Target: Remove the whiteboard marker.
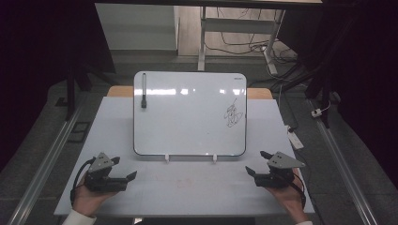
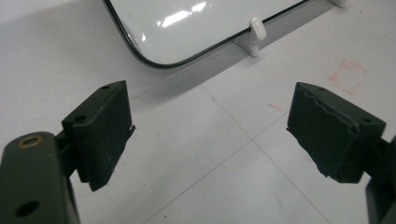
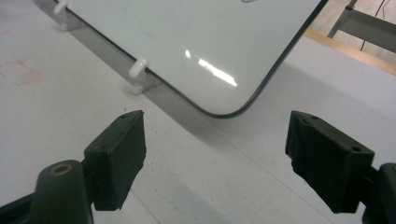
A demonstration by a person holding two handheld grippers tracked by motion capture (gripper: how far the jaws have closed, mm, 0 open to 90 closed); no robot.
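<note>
Two tongs rest low over the near edge of my tabletop (image 1: 187,187), one in each hand, and both are released with nothing between their jaws. My left tongs (image 1: 127,169) sit at the near left, jaws spread wide and aimed toward the middle; in the left gripper view (image 2: 210,135) the gap between them frames bare white surface and the rounded near-left corner of the whiteboard (image 2: 187,28). My right tongs (image 1: 257,163) sit at the near right, likewise spread; in the right gripper view (image 3: 215,149) they face the board's rounded near-right corner (image 3: 210,51). The whiteboard (image 1: 187,117) stands tilted at the centre of the tabletop, propped on two small white clips (image 1: 166,158) along its lower edge, well apart from both tongs. A black marker (image 1: 143,93) clings near its upper left corner, and a black scribble (image 1: 233,114) marks its right side. Faint red marks (image 2: 348,77) stain the tabletop in front of the board.
</note>
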